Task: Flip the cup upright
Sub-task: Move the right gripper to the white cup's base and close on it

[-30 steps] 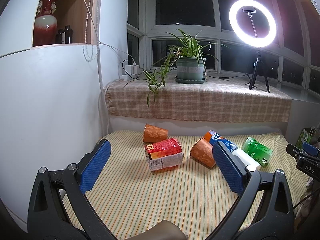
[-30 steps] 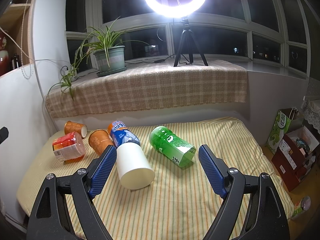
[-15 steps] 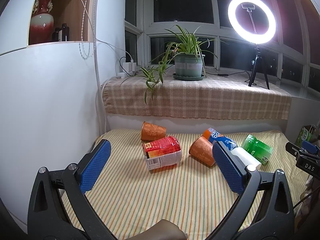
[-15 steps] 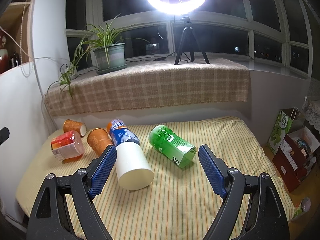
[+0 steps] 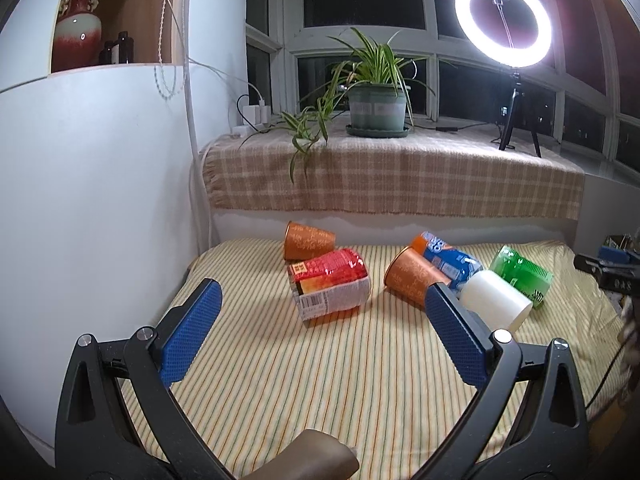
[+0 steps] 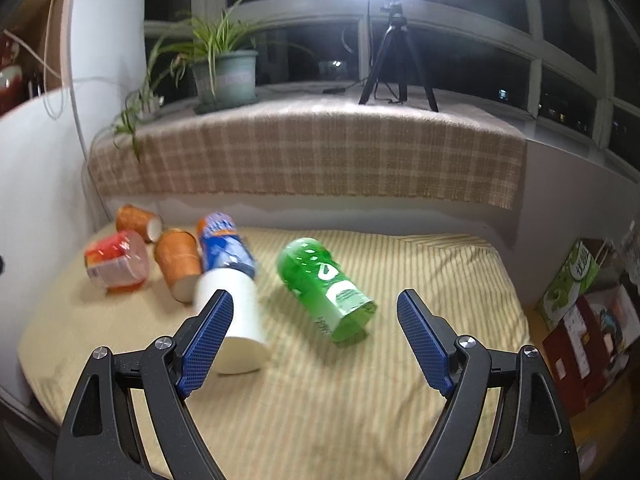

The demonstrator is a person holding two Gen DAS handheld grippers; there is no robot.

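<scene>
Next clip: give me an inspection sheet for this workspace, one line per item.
Surface: striped cloth, wrinkled at the right end.
Job's things: six cups lying on their sides: two orange cups, red cup, blue cup, white cup, green cup.
Clutter: boxes on the floor, right.
Grippers: left gripper and right gripper open, empty.
Cables: white cords along the left wall.
Surroundings: potted plant, ring light, vase.

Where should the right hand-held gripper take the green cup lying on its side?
Across the middle of the green cup, coming down from above. It lies on its side, mouth toward the camera, its long flanks free. The open right hand-held gripper already frames it.
</scene>
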